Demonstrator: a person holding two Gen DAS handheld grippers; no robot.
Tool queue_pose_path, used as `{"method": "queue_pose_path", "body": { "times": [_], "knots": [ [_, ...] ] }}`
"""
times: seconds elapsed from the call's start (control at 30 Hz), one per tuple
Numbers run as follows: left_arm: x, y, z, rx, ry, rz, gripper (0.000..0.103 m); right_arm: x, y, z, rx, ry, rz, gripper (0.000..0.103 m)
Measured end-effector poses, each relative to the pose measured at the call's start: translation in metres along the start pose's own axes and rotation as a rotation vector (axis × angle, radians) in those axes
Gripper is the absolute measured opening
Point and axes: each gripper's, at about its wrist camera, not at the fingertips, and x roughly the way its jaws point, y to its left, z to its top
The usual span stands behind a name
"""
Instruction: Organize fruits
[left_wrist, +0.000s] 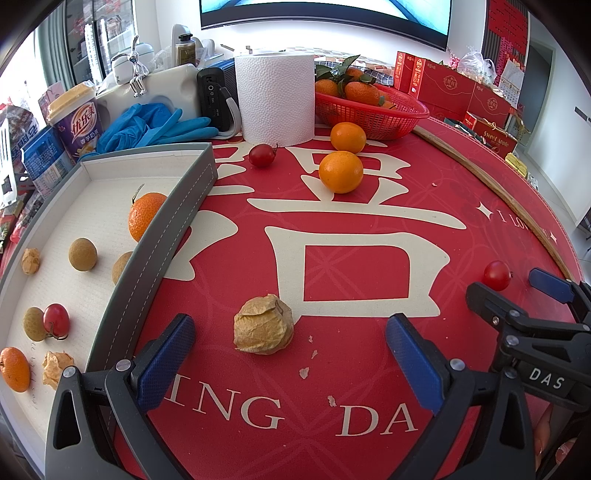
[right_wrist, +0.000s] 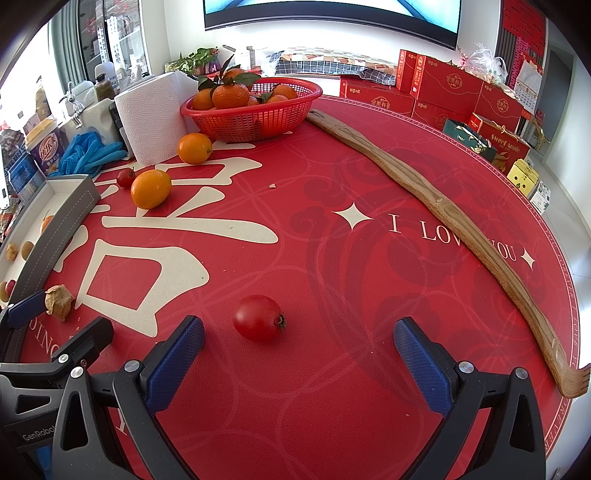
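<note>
A round surface (right_wrist: 332, 177) under a red cloth with pale lettering fills both views, with a wide screen on the wall beyond it. We hold both tongs spread wide, with nothing between their pads. Just ahead of our left tongs (left_wrist: 291, 365), slightly left of their centre line, sits a papery husked berry (left_wrist: 263, 325), roundish with no clear long axis. To their left lies the grey-rimmed tray (left_wrist: 173, 221), already holding several small fruits. Just ahead of our right tongs (right_wrist: 299, 358), also a little left of centre, lies a red tomato (right_wrist: 257, 317), its stem end pointing right, so its axis runs across the gap. Each fruit is nearest its own tongs. Farther ahead two oranges (left_wrist: 341, 171) wait near a red basket (left_wrist: 369, 114). We judge that a short, straight advance would bring either fruit between the pads.
</note>
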Motion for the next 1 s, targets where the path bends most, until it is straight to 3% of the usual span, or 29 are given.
{"method": "queue_pose_path", "body": {
  "times": [0.8, 0.9, 1.0],
  "knots": [
    [-0.002, 0.0019, -0.0023, -0.023, 0.0, 0.015, 0.103, -0.0011, 0.001, 0.0006, -0.02, 0.005, 0.012, 0.103],
    [-0.0052, 0.0018, -0.0056, -0.026, 0.0, 0.017, 0.103, -0.005, 0.0037, -0.0037, -0.039, -0.005, 0.02, 0.097],
    [-0.0051, 0.0016, -0.0059, -0.027, 0.001, 0.018, 0.103, -0.0055, 0.0039, -0.0049, -0.043, -0.006, 0.026, 0.096]
  ]
}}
